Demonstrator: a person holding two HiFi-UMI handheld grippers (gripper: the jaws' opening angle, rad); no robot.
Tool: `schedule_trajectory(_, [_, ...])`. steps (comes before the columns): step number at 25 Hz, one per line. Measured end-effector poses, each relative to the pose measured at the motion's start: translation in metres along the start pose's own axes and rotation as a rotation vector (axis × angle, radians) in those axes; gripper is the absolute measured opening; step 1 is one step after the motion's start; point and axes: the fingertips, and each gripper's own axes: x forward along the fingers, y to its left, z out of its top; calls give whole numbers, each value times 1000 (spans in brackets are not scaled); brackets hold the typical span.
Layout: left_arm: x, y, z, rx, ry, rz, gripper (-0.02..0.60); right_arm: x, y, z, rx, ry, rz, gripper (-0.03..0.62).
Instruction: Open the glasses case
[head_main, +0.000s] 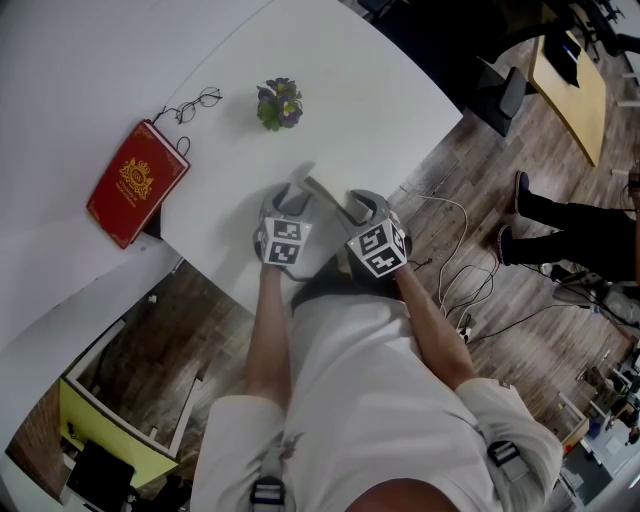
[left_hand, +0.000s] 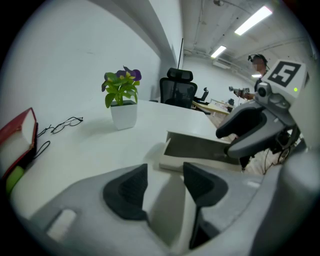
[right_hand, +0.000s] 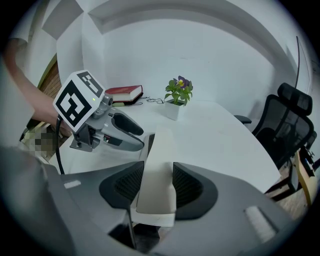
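1. the left gripper view shows me the glasses case (left_hand: 197, 150) open on the white table (left_hand: 90, 150), its grey lining showing. my left gripper (left_hand: 165, 172) has its jaws apart and empty.
2. only the right gripper view shows the right gripper (right_hand: 157, 171) clamped on the cream lid (right_hand: 160, 142).
3. in the head view the eyeglasses (head_main: 195, 103) lie beside the red book (head_main: 137, 182), well apart from the case.

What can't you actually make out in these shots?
- Glasses case interior: left gripper view, shadowed and partly covered by the right gripper.
- Case's base: right gripper view, mostly hidden behind the raised lid.
- Red book emblem: head view, too small to read.
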Motion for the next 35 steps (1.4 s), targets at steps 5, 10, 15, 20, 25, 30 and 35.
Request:
schedule_trajectory(5, [-2,-1,3,2,5,-1,225,-3,-2,1,-7,-6,-2,161])
schedule_trajectory(10, [-4,-1,3,-1,13,-1,225,-4,-2,1,-9,-7,-1,153])
schedule_trajectory(15, [-3,-1,3,1,11,0,225,-5,-4,2,-6,-13,-1,140])
schedule_trajectory(20, [-3,-2,3,-1,13,0,225,-6,-5,2,-4,-18,0,129])
schedule_trajectory(25, [-4,-2,3,-2,15,-1,225,-7,-7,3,2,-20,0,115])
schedule_trajectory(30, [-4,-2,3,-4,15,-2,225,-8,-10,4,9,-24,0,105])
schedule_trajectory(35, [-3,-1,3,-5,15,-1,225,-8,-13,4,14,-25,-1,94])
